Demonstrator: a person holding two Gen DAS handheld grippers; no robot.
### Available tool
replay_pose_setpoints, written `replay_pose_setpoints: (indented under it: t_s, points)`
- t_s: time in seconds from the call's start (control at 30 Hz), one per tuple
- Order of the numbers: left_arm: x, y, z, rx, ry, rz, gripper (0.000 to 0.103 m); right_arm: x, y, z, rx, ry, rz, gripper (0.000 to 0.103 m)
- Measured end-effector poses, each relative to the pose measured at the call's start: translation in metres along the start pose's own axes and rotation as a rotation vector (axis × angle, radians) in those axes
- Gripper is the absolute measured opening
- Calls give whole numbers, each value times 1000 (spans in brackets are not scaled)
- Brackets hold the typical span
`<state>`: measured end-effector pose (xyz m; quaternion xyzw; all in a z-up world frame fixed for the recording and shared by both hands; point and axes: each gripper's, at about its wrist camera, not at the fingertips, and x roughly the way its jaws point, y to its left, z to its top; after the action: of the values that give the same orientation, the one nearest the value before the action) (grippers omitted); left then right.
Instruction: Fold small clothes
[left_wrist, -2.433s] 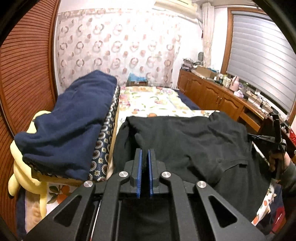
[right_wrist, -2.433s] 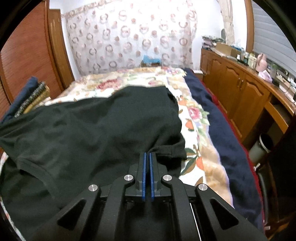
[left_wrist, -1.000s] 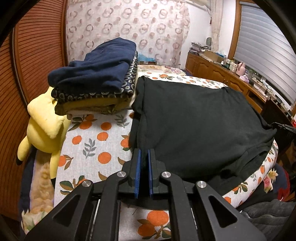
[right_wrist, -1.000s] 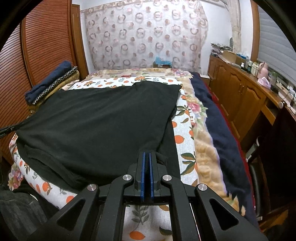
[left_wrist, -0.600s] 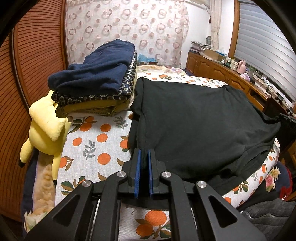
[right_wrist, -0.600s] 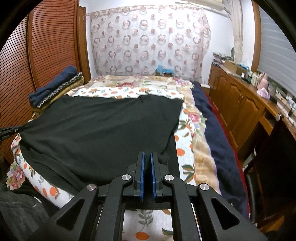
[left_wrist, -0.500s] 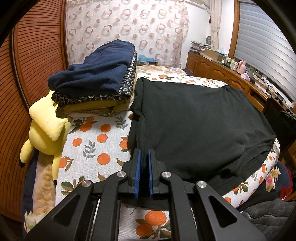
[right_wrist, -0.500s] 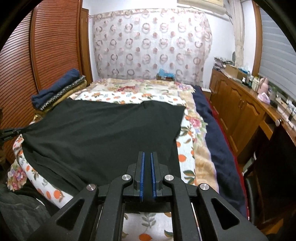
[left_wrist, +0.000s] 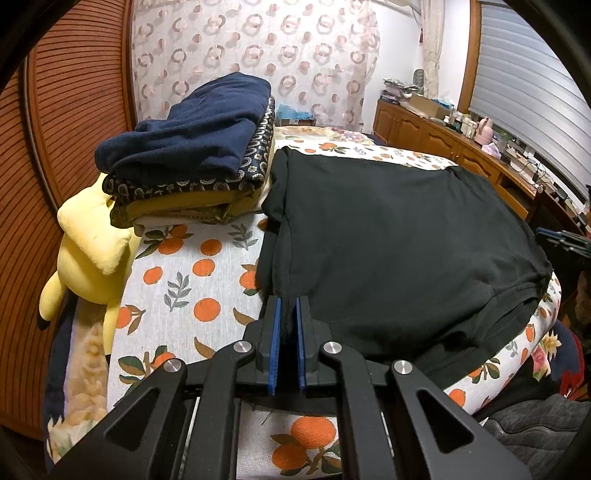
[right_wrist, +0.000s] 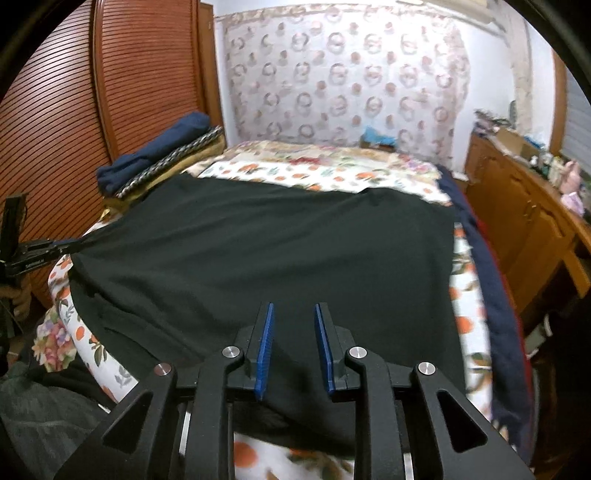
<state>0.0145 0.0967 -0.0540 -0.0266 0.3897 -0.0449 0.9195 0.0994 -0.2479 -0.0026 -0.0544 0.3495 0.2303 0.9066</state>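
A black shirt (left_wrist: 388, 240) lies spread flat on the orange-print bedsheet (left_wrist: 192, 288). My left gripper (left_wrist: 287, 325) is shut on the shirt's near left corner, with black cloth pinched between the blue pads. The same gripper shows at the far left of the right wrist view (right_wrist: 75, 243), holding that corner taut. My right gripper (right_wrist: 293, 332) hovers over the shirt's (right_wrist: 277, 251) near edge. Its jaws are opening, with cloth lying below the gap, and the pads (right_wrist: 266, 343) press on nothing.
A stack of folded clothes (left_wrist: 192, 162) topped by a navy piece sits at the bed's left, beside a yellow plush toy (left_wrist: 92, 251). Slatted wooden doors (right_wrist: 55, 122) line the left. A wooden cabinet (right_wrist: 535, 221) and a navy blanket (right_wrist: 491, 288) border the right. Grey fabric (left_wrist: 535, 435) lies below the bed edge.
My right gripper's jaws have parted and let go of the shirt, and it has shifted along the near edge over the cloth. The left gripper keeps its hold and has not moved.
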Motion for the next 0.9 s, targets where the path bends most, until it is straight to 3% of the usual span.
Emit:
replay_pose_setpoints:
  t_s: [0.13,0.2,0.27,0.33,0.43,0.57,0.77,0.9]
  points:
    - [5,2,-2,-5,18,-4,13,31,7,2,-18,44,21,23]
    - [6,4,-2,-13,24,-5,24,43,11,1,-26,63,35,23]
    - [6,7,-3,-25,20,-11,44,53,11,3,-36,80,41,25]
    - [6,11,-2,-39,20,-20,48,61,11,6,-48,93,33,35]
    - [8,12,-2,-50,25,-27,68,71,14,8,-52,106,39,48]
    - [13,11,-3,-50,38,-30,76,72,15,7,-68,100,38,59]
    - [23,15,-7,-68,62,-20,76,61,29,-2,-118,74,2,73]
    - [28,19,-9,-92,76,-6,76,58,29,-5,-112,57,4,76]
